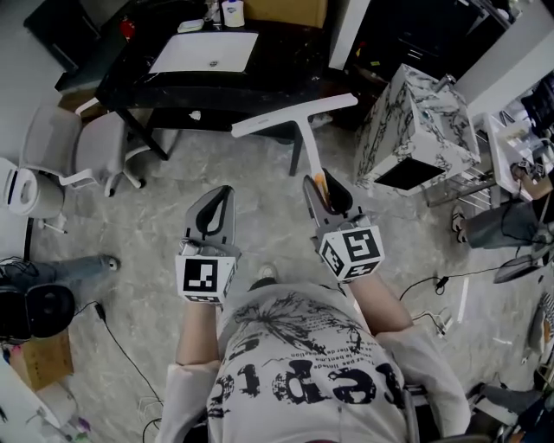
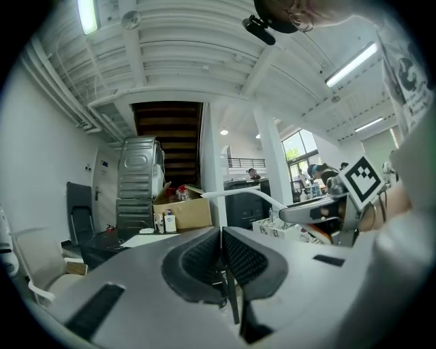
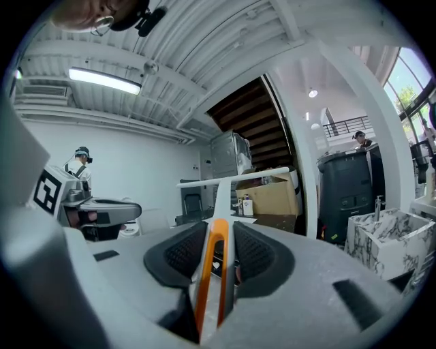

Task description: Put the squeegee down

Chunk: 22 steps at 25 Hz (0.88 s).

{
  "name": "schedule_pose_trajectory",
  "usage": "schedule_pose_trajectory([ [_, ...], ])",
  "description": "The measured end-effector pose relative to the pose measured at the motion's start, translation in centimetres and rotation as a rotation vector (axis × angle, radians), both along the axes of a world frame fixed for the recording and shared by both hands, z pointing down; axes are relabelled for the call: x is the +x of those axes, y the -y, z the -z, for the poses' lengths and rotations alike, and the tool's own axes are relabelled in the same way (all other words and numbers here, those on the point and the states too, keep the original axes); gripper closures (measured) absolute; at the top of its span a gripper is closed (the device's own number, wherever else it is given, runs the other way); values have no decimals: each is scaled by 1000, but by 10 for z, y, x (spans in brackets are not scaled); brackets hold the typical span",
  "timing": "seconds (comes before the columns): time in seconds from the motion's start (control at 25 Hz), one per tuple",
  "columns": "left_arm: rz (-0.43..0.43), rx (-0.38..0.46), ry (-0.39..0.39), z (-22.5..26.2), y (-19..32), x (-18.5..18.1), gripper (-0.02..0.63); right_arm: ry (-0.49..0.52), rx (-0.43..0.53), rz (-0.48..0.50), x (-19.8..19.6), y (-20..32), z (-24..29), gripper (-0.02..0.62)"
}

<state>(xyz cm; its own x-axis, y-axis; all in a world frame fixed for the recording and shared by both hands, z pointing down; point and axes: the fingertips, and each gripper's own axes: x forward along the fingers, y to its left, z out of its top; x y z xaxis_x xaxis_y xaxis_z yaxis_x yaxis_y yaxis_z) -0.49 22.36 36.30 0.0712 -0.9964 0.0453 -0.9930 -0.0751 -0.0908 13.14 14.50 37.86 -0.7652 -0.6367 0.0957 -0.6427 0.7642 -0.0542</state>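
The squeegee (image 1: 294,116) has a long white blade and a white stem with an orange handle. My right gripper (image 1: 322,183) is shut on that handle and holds it level in the air, blade forward, over the floor in front of a black table (image 1: 130,76). In the right gripper view the orange handle (image 3: 215,245) runs between the pads and the blade (image 3: 235,178) crosses ahead. To its left, my left gripper (image 1: 223,192) is shut with nothing in it; its pads (image 2: 204,255) meet. The squeegee (image 2: 240,194) also shows in the left gripper view.
A white sheet (image 1: 204,52) lies on the black table, with bottles and a cardboard box (image 1: 286,10) behind it. A marbled cabinet (image 1: 415,121) stands to the right and white chairs (image 1: 95,147) to the left. Cables (image 1: 433,281) trail on the stone floor.
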Motion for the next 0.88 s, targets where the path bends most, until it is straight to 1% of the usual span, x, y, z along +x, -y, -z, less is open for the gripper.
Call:
schedule_pose_trajectory([
  [0.2, -7, -10, -3, -2, 22, -42, 594, -2, -2, -23, -39, 23, 3, 472],
  [0.36, -6, -19, -7, -12, 43, -62, 594, -14, -9, -24, -59, 45, -5, 472],
  [0.52, 3, -27, -8, -22, 75, -78, 594, -16, -20, -19, -75, 79, -14, 472],
  [0.68, 20, -35, 0, -26, 116, -91, 594, -5, -22, -7, -89, 125, -18, 472],
  [0.88, 39, -38, 1, -19, 189, -106, 594, 10, -17, 4, -104, 203, -13, 472],
])
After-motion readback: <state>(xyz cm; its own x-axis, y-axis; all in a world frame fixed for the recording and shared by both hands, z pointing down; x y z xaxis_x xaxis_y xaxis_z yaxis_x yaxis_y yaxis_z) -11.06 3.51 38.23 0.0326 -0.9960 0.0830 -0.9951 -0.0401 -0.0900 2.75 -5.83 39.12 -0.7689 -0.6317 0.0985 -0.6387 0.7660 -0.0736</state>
